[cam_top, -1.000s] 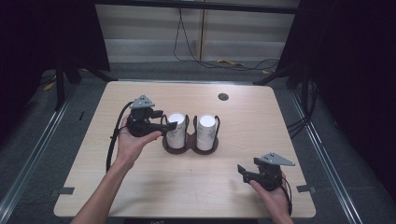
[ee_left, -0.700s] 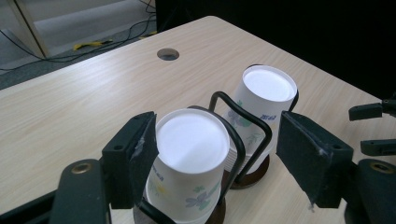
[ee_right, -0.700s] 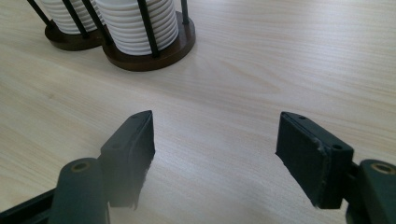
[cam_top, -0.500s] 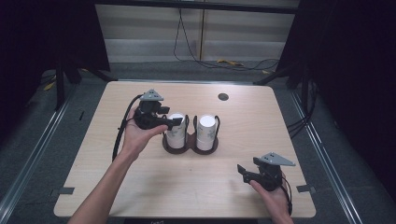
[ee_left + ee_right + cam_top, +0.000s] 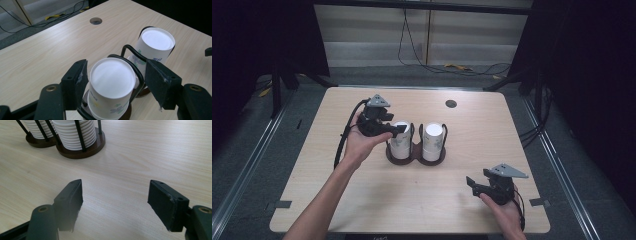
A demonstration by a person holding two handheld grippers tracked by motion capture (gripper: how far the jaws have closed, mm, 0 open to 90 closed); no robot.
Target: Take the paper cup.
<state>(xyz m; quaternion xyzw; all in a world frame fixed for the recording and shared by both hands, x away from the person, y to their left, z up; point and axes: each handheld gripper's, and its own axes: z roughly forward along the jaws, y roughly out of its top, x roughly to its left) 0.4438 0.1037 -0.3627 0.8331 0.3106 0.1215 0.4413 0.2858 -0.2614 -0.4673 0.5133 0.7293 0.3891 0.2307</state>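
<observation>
A dark double cup holder stands mid-table with two stacks of upturned white paper cups. My left gripper reaches in from the left onto the left stack. In the left gripper view its jaws have just been closing, and the top cup sits between the pads beside a black holder wire. The right stack stands behind it. My right gripper rests near the front right of the table, open, with bare wood between its fingers.
A round cable hole lies in the table behind the holder. The holder's base and ribbed cup rims show at the top of the right gripper view. Floor cables run beyond the table's far edge.
The left gripper has moved right onto the left cup stack, and its jaws have drawn in around the top cup. The right gripper has stayed put.
</observation>
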